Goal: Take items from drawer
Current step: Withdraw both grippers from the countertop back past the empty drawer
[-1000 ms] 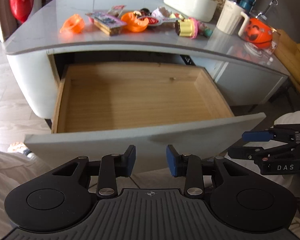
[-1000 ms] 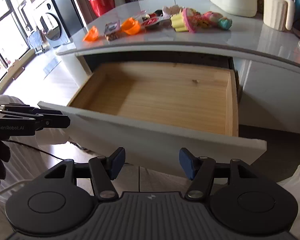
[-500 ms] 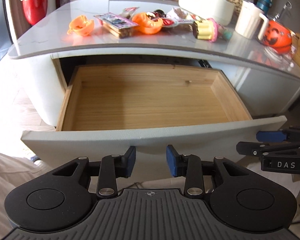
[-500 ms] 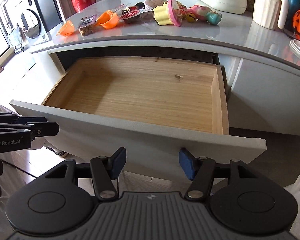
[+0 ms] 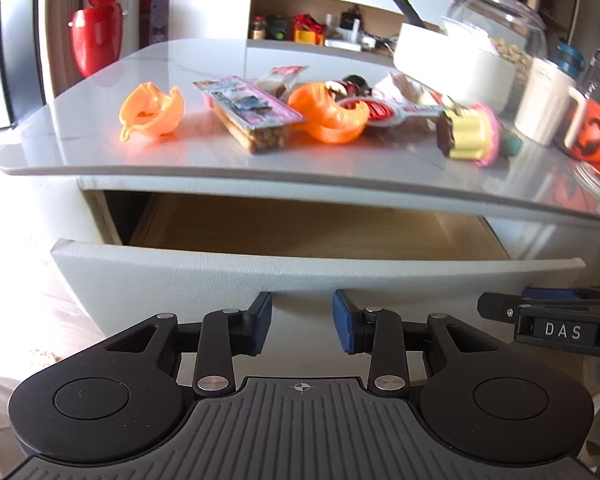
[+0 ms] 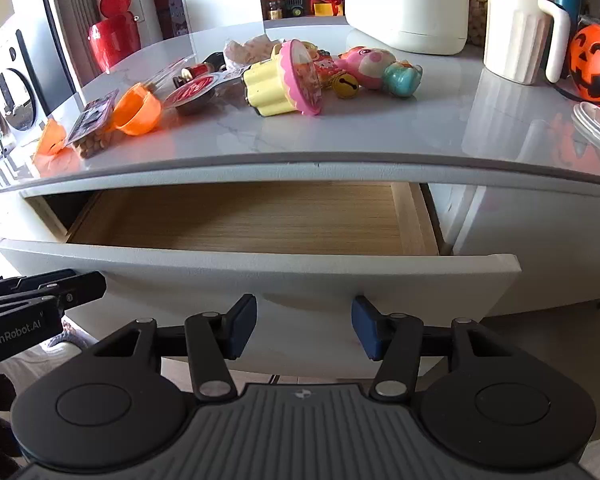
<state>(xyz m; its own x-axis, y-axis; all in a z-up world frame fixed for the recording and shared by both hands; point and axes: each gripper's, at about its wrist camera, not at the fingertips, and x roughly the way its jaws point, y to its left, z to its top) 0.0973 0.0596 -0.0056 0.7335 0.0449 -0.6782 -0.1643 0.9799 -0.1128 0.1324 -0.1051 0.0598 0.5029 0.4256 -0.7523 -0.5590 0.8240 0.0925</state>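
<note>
Both parted grippers, left and right, empty, dropped before the drawer; right narrowed.

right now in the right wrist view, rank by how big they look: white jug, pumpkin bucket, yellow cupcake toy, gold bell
1. white jug
2. yellow cupcake toy and pumpkin bucket: look about alike, and the bucket is cut off by the frame edge, so no ranking
3. gold bell, clearly smallest
</note>
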